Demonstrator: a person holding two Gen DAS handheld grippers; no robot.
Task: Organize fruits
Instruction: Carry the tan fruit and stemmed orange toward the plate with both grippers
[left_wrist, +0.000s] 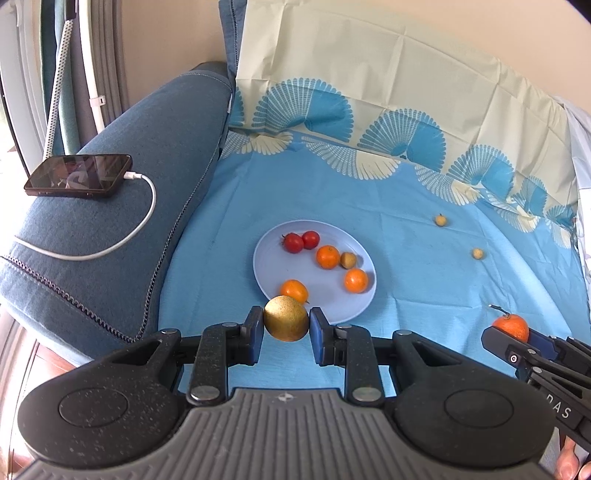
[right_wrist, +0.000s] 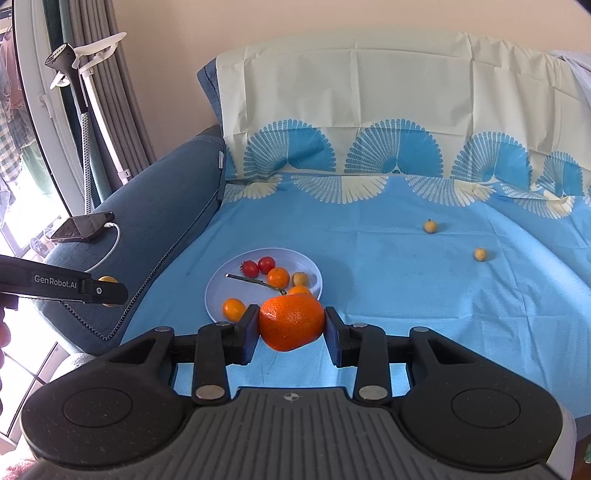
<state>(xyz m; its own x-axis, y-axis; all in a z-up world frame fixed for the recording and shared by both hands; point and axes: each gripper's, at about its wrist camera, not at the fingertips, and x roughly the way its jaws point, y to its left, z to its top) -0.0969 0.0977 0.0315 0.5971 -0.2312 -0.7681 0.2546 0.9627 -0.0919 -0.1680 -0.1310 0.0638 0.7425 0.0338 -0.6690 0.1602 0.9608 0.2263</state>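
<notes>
6 fruits already on plate (left_wrist: 266, 273): 2 tomatoes, 3 oranges, 1 small yellow one. L gripper (left_wrist: 286, 319) clamped on yellow fruit (left_wrist: 286, 318) at plate's near rim; R gripper (right_wrist: 291, 321) clamped on mandarin (right_wrist: 291, 323), also near it. Left: drop both, then 2 small yellow fruits (right_wrist: 430, 226) still on cloth (right_wrist: 406, 277).

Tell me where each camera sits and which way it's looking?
Left wrist: sits on the left claw, looking forward over its yellow fruit at the plate; right claw shows at the side.
Right wrist: sits on the right claw, looking forward over its big orange at the plate; left claw shows at the side.
Shared: plate, blue cloth, phone.
</notes>
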